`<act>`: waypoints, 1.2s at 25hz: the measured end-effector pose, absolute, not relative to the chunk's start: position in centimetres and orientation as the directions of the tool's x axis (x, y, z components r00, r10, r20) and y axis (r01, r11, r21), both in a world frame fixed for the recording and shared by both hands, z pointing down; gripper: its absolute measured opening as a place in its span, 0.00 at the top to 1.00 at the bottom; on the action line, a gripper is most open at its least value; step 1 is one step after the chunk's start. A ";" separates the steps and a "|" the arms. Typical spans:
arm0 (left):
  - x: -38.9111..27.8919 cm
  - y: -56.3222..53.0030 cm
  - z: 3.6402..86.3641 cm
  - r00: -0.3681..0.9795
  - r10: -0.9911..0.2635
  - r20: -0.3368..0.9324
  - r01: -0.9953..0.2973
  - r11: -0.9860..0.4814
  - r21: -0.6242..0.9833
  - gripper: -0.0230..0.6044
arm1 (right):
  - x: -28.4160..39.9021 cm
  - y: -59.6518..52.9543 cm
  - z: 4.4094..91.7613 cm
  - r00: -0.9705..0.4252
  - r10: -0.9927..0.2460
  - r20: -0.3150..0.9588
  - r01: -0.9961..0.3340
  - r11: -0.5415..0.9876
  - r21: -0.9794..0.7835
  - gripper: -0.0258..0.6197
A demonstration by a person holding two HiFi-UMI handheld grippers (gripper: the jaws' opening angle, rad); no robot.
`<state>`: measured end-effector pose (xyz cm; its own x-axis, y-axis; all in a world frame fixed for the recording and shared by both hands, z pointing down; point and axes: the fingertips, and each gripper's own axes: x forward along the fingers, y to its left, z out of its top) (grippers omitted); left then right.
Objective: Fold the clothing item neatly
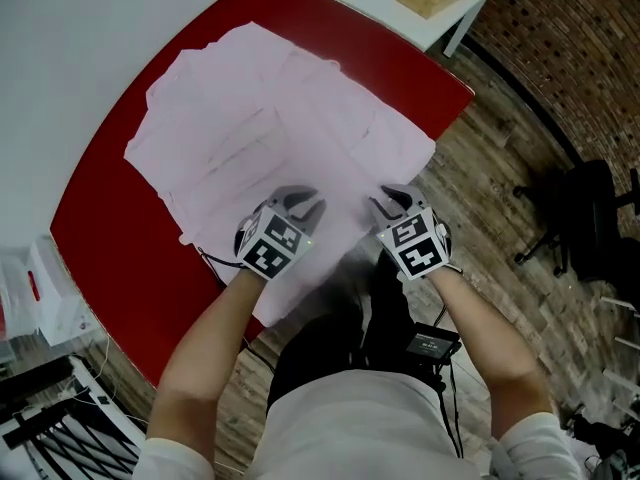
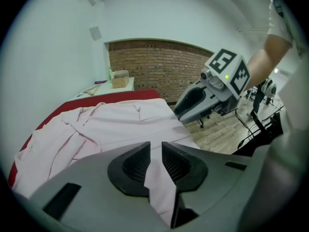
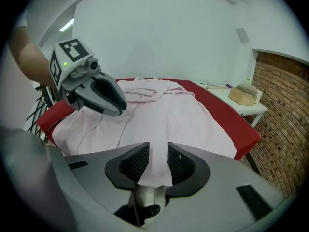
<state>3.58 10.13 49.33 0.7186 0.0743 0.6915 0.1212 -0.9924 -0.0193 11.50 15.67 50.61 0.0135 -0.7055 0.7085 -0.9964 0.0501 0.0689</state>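
The red worktop (image 1: 105, 258) carries a pale pink shirt (image 1: 280, 128), spread mostly flat across it. The far part is bunched into soft ridges, and the near edge hangs a little over the side closest to me. I judge the shirt to be light, thin and completely limp: it will drape and sag from wherever I hold it. It will also slide easily on the smooth worktop, and it will crease rather than keep a line unless I hold it taut between two points. There's nothing fragile here, but a shallow pinch could slip off cloth this thin. The best places to take hold are along that near edge, one hand toward each side. That way the edge lifts as a straight span and can be laid over toward the far side. Both hands are already there. The left gripper (image 2: 155, 158) has its jaws nearly together, pinching a fold of shirt that runs down between the pads. The right gripper (image 3: 158, 161) is clamped on the edge as well, with its jaws a little wider and cloth filling the gap between them. The two sit near each other, so I reckon the cloth outside them will droop when lifted.
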 end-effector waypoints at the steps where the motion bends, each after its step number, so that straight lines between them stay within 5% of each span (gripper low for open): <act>1: 3.8 10.3 49.4 0.717 0.080 0.693 0.133 -0.991 -0.023 0.88 | 11.3 16.3 50.9 0.018 -0.702 0.712 -0.996 0.051 0.075 0.77; 18: 6.4 13.0 52.3 0.528 0.067 0.847 0.587 -0.749 -0.307 0.85 | 8.5 19.9 55.8 0.109 -0.658 0.745 -0.958 0.129 0.254 0.77; 23: 6.5 13.1 53.5 0.472 0.076 0.879 0.630 -0.727 -0.275 0.85 | 9.1 20.4 57.3 0.162 -0.620 0.768 -0.952 0.108 0.288 0.78; 25: 6.5 13.0 53.6 0.468 0.082 0.880 0.629 -0.731 -0.266 0.85 | 9.0 20.1 57.2 0.167 -0.625 0.763 -0.950 0.105 0.294 0.91; 30: 6.5 13.0 53.2 0.483 0.073 0.873 0.617 -0.736 -0.280 0.94 | 8.9 20.4 56.4 0.167 -0.640 0.750 -0.951 0.096 0.294 0.93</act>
<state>6.48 12.97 53.21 0.4828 0.0730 0.8727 0.6170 -0.7356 -0.2798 8.86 20.44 56.41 0.1668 -0.6400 0.7501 -0.9510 0.0965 0.2938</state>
